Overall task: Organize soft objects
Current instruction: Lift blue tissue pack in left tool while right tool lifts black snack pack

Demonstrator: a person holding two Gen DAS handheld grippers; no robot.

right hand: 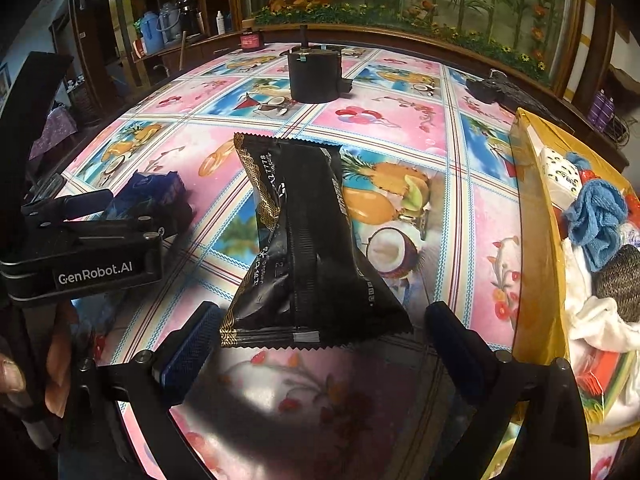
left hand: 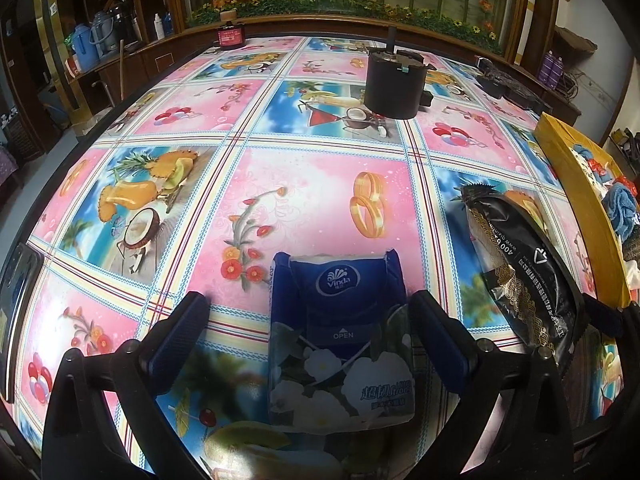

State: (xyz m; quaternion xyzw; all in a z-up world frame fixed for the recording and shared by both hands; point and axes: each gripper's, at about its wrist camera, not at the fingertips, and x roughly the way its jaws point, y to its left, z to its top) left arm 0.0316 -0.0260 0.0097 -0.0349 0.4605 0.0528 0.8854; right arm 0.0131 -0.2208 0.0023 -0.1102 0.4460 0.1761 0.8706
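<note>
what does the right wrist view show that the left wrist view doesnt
Only the right wrist view shows the white cloth in the yellow box and the left hand-held gripper from outside. Only the left wrist view shows the Vinda tissue pack label clearly. Both show the black snack packet, the black cylindrical container and the blue cloth.

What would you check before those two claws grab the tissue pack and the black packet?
1. Left claw open wide enough: ok, fingers stand either side of the tissue pack.
2. Right claw open: ok, black packet lies between its fingers, not gripped.
3. Both items flat on the table: ok.
4. Yellow box within view on the right: ok, open, already holding a blue cloth.
5. Space left in the box: cannot tell.
</note>
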